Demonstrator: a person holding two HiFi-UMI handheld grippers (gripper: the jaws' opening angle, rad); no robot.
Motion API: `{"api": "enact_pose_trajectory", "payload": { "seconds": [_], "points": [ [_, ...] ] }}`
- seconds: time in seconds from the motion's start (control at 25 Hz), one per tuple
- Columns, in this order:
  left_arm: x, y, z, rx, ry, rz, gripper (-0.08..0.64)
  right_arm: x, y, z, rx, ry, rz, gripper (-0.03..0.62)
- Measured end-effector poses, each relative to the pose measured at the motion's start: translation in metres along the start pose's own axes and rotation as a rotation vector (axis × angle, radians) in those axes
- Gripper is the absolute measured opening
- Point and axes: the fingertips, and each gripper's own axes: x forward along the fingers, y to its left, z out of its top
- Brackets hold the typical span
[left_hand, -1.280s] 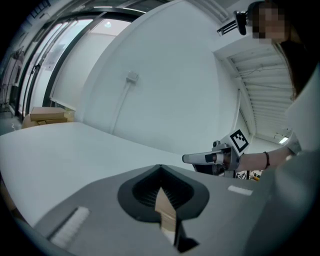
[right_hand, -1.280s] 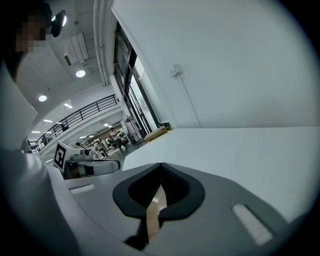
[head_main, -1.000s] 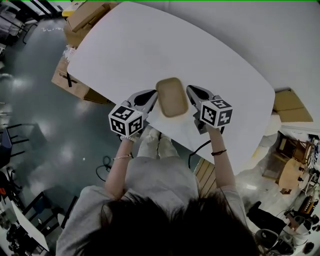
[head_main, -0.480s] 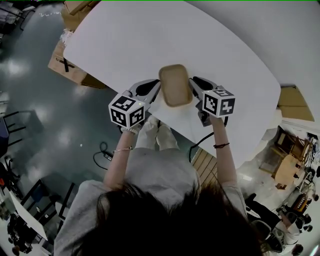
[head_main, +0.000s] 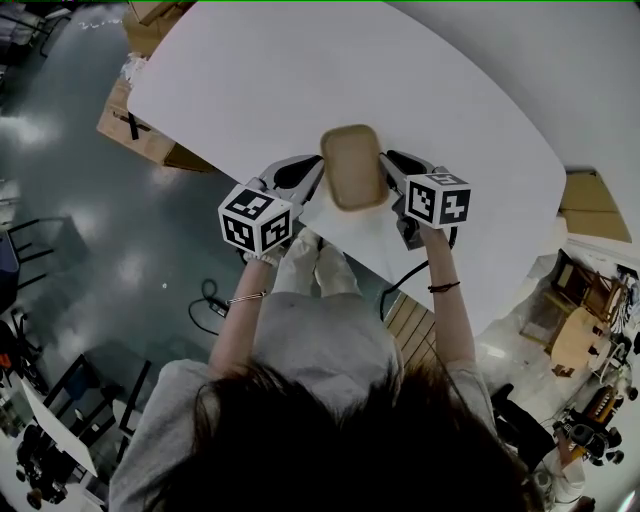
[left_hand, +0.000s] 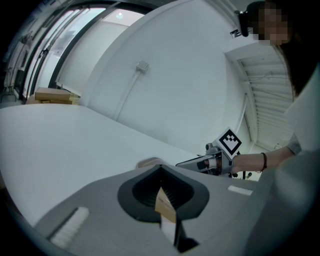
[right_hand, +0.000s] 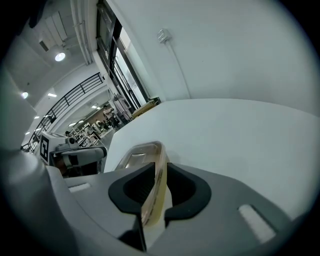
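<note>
Since the left gripper (head_main: 306, 180) and right gripper (head_main: 392, 168) each clench their fingers (right_hand: 186, 188) on opposite rims of the shallow tan rounded-rectangular tray (head_main: 352, 166) at the white surface's (head_main: 250, 70) near edge, it seems light, thin-walled and crushable, best held by those stiffer rims.

I wear a grey short-sleeved shirt (head_main: 320, 345) and a thin band (head_main: 243, 298) on each wrist. My left gripper (head_main: 316, 176) and right gripper (head_main: 388, 166) are grey, each bearing a black-and-white marker cube (head_main: 255, 218).
</note>
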Motion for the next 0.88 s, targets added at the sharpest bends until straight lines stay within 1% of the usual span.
{"api": "enact_pose_trajectory", "payload": {
  "seconds": [0.44,0.88],
  "points": [
    [0.002,0.005,0.005,-0.003,-0.001,0.0,-0.005,0.006,0.004,0.006,0.008,-0.003,-0.009,0.049],
    [0.001,0.003,0.012,0.005,-0.017,0.0,-0.005,0.0,0.004,0.013,0.02,-0.041,-0.02,0.044]
  ]
}}
